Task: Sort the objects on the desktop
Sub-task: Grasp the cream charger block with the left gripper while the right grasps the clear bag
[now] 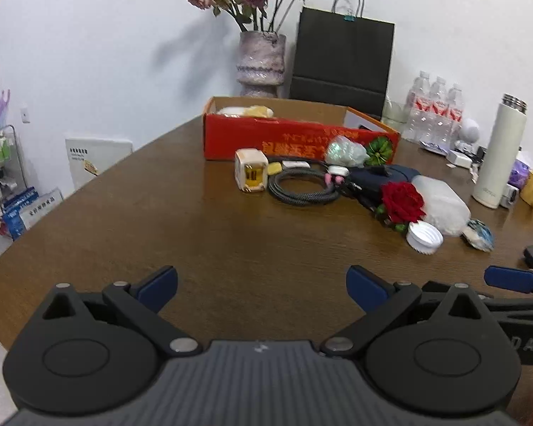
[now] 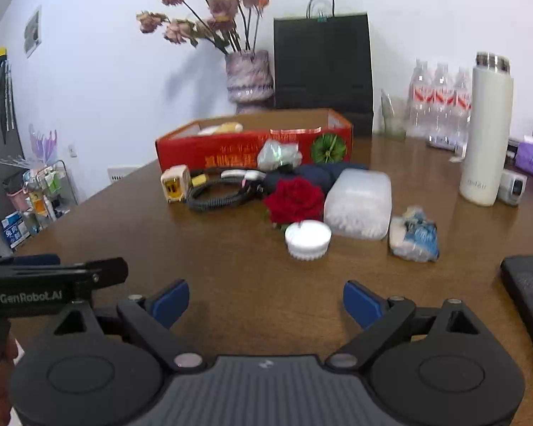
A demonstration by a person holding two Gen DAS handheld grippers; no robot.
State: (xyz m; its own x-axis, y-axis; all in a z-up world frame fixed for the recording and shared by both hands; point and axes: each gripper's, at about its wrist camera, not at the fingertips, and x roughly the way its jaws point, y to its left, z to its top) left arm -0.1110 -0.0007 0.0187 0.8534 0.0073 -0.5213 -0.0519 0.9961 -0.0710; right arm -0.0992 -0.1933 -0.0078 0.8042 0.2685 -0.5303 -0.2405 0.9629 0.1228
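A red cardboard box [image 1: 295,138] [image 2: 231,147] lies open on the brown table. In front of it lie a white-and-yellow charger cube [image 1: 251,174] [image 2: 175,184], a coiled black cable [image 1: 302,186] [image 2: 218,195], a red rose [image 1: 401,201] [image 2: 295,200], a white ribbed cap [image 1: 424,238] [image 2: 307,239], a frosted plastic box [image 1: 442,206] [image 2: 359,204], a crumpled blue-white wrapper [image 1: 479,235] [image 2: 414,236] and a dark pouch [image 1: 383,177] [image 2: 314,174]. My left gripper [image 1: 262,289] is open and empty above bare table. My right gripper [image 2: 265,303] is open and empty, short of the cap.
A vase of dried roses [image 1: 262,60] [image 2: 248,78] and a black paper bag [image 1: 341,60] [image 2: 321,60] stand behind the box. A white thermos [image 1: 499,152] [image 2: 486,131], water bottles [image 1: 435,113] [image 2: 440,103] and small items fill the right side. A black object [image 2: 529,294] lies at right.
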